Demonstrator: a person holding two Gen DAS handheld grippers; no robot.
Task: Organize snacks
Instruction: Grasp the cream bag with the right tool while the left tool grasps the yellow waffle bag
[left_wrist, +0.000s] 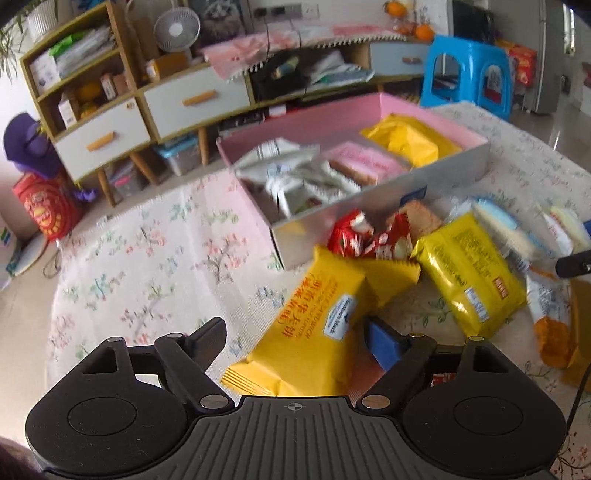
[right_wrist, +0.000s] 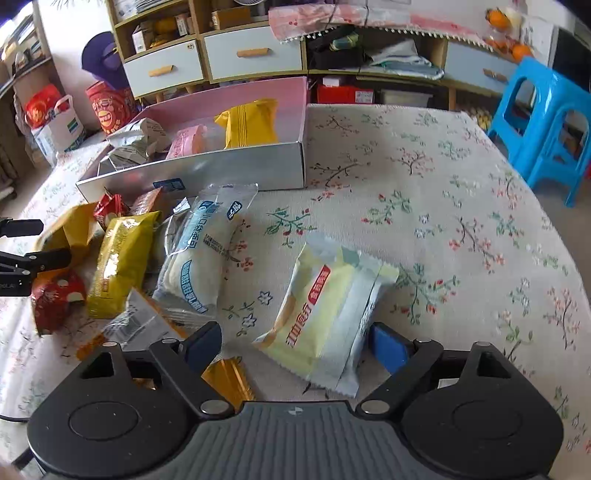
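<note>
My left gripper (left_wrist: 295, 341) is open around a yellow snack packet (left_wrist: 314, 332) that lies on the table between its fingers. My right gripper (right_wrist: 295, 345) is open around a pale yellow and white snack packet (right_wrist: 328, 314). A box with pink inside walls (left_wrist: 306, 118) holds silver, pink and yellow packets; it also shows in the right wrist view (right_wrist: 221, 170). Loose packets lie in front of it: a red one (left_wrist: 354, 232), a yellow one (left_wrist: 469, 269), a white-blue one (right_wrist: 199, 258).
The table carries a floral cloth (right_wrist: 443, 206). A blue plastic stool (right_wrist: 546, 122) stands past the table's right side. A low cabinet with white drawers (left_wrist: 147, 107) stands behind. The left gripper's fingers (right_wrist: 22, 254) show at the left edge of the right wrist view.
</note>
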